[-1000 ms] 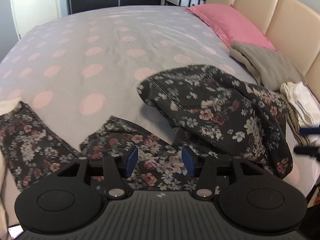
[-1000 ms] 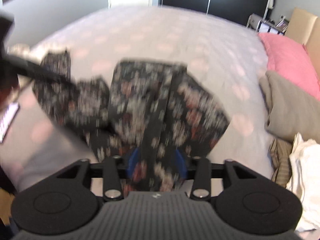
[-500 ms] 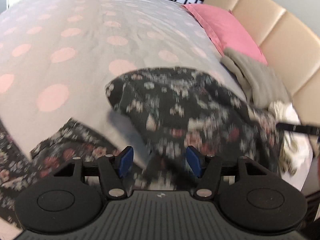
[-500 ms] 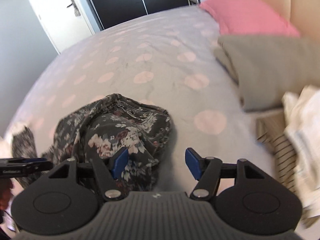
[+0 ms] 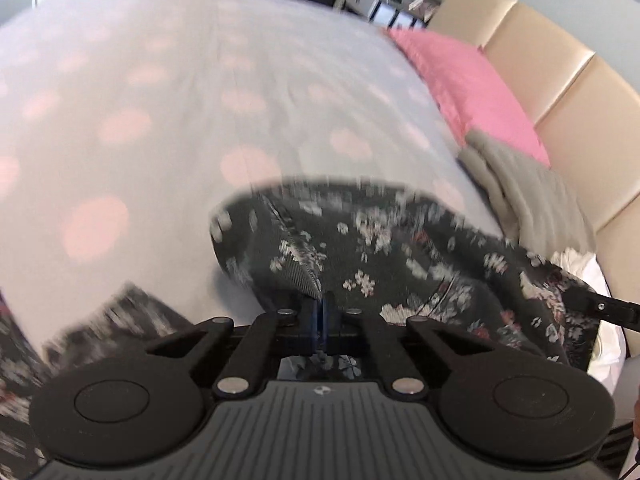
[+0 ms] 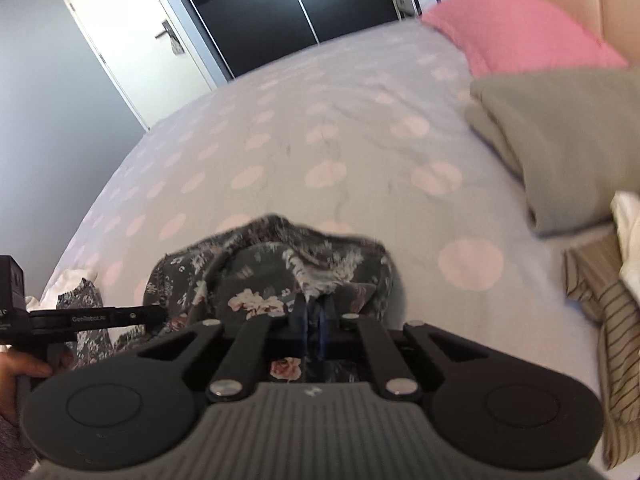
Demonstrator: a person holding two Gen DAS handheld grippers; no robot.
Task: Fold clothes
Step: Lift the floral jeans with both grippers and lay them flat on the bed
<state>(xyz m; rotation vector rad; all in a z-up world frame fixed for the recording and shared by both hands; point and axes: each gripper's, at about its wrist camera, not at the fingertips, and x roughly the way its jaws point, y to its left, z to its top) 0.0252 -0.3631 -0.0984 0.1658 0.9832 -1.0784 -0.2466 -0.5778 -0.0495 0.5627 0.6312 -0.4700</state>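
A dark floral garment point(image 5: 400, 248) lies bunched on the dotted grey bedcover point(image 5: 160, 120). My left gripper point(image 5: 320, 316) is closing its jaws on the garment's near edge, blue pads pressed together with fabric pinched between them. In the right wrist view the same floral garment point(image 6: 256, 276) is humped up, and my right gripper point(image 6: 316, 316) is closing on a raised fold of it, cloth squeezed between the pads. The left tool's black bar point(image 6: 92, 316) shows at the left edge, held by a hand point(image 6: 20, 368).
A second floral piece point(image 5: 100, 320) lies at the lower left. A pink pillow point(image 6: 520, 28) and a folded grey garment point(image 6: 560, 140) lie by the beige headboard point(image 5: 560, 92). White and striped clothes point(image 6: 616, 320) are piled at the right. A white door point(image 6: 132, 40) stands beyond the bed.
Both grippers stood open half a second ago and now have their pads together on floral fabric. Both have moved in closer over the garment's near edge.
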